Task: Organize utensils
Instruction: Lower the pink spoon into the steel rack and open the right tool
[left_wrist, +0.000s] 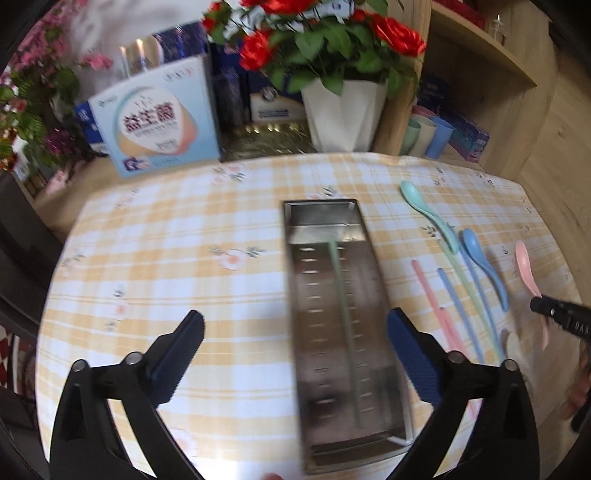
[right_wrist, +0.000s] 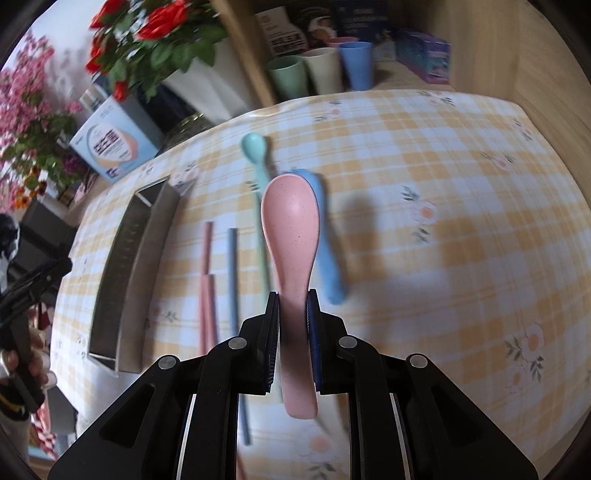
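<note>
A long steel utensil tray (left_wrist: 299, 288) lies on the checked tablecloth and holds a green chopstick (left_wrist: 343, 295). My left gripper (left_wrist: 295, 325) is open and empty, hovering over the tray's near half. My right gripper (right_wrist: 292, 299) is shut on a pink spoon (right_wrist: 291, 229) and holds it above the cloth; the spoon also shows in the left wrist view (left_wrist: 526, 269). On the cloth lie a teal spoon (right_wrist: 255, 155), a blue spoon (right_wrist: 327, 251), pink chopsticks (right_wrist: 207, 280), a blue chopstick (right_wrist: 232, 280) and a green chopstick (left_wrist: 476, 295). The tray also shows in the right wrist view (right_wrist: 147, 254).
Behind the table stand a white pot of red roses (left_wrist: 343, 110), a light-blue box (left_wrist: 159, 118), and green, cream and blue cups (right_wrist: 321, 70) on a wooden shelf. Pink flowers (right_wrist: 26, 110) are at the left. The table's right edge meets a wooden wall (right_wrist: 546, 55).
</note>
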